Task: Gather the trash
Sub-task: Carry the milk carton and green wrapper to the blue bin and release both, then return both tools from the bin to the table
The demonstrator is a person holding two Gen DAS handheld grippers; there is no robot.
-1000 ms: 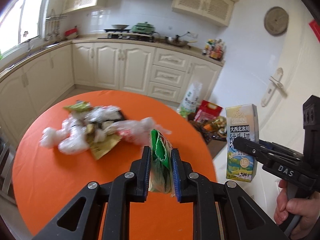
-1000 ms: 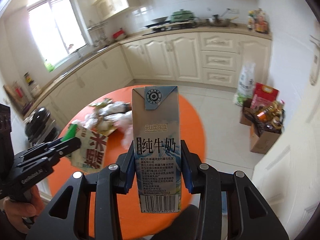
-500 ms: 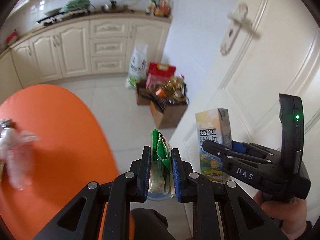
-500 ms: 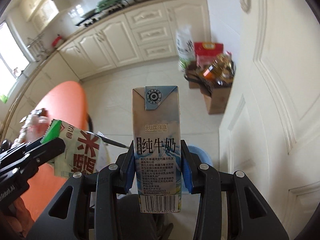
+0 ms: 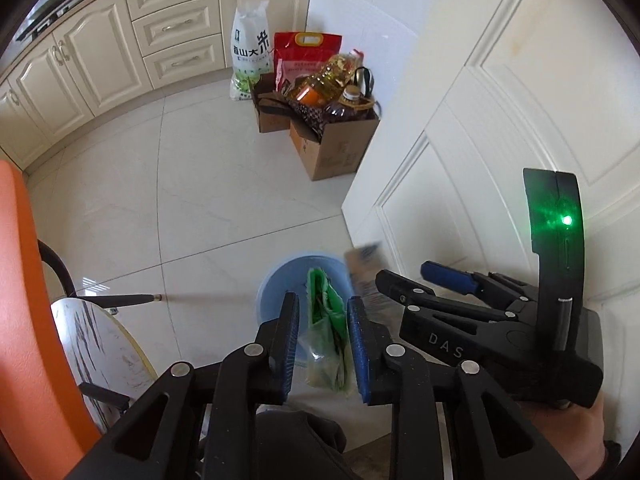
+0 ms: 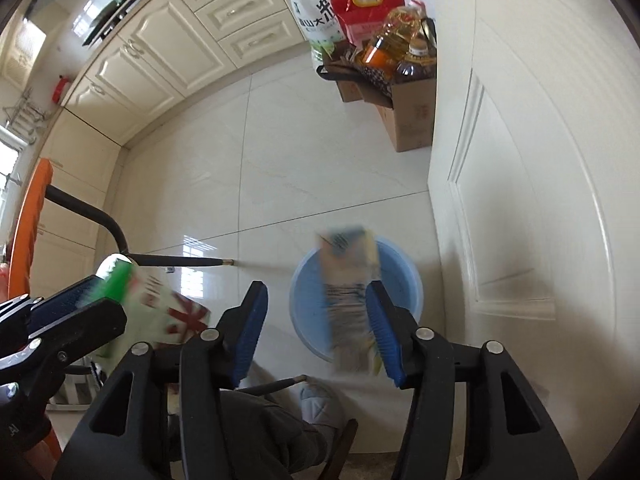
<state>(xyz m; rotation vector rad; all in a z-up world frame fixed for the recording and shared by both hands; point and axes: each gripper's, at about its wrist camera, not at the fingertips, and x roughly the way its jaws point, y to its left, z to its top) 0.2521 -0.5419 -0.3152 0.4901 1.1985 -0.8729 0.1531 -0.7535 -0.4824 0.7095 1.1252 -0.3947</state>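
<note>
Both grippers point down over blue bin [image 6: 354,304] on tiled floor.

Left gripper [image 5: 323,340]: jaws just opening, green wrapper [image 5: 326,336] loose between pads, above bin.

Right gripper [image 6: 316,332]: jaws just opening, released; milk carton [image 6: 350,300] blurred, against right pad only, over bin mouth.

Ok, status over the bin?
Both grippers just opening. Wrapper and carton loose between jaws, over blue bin. Nothing in the way.
</note>
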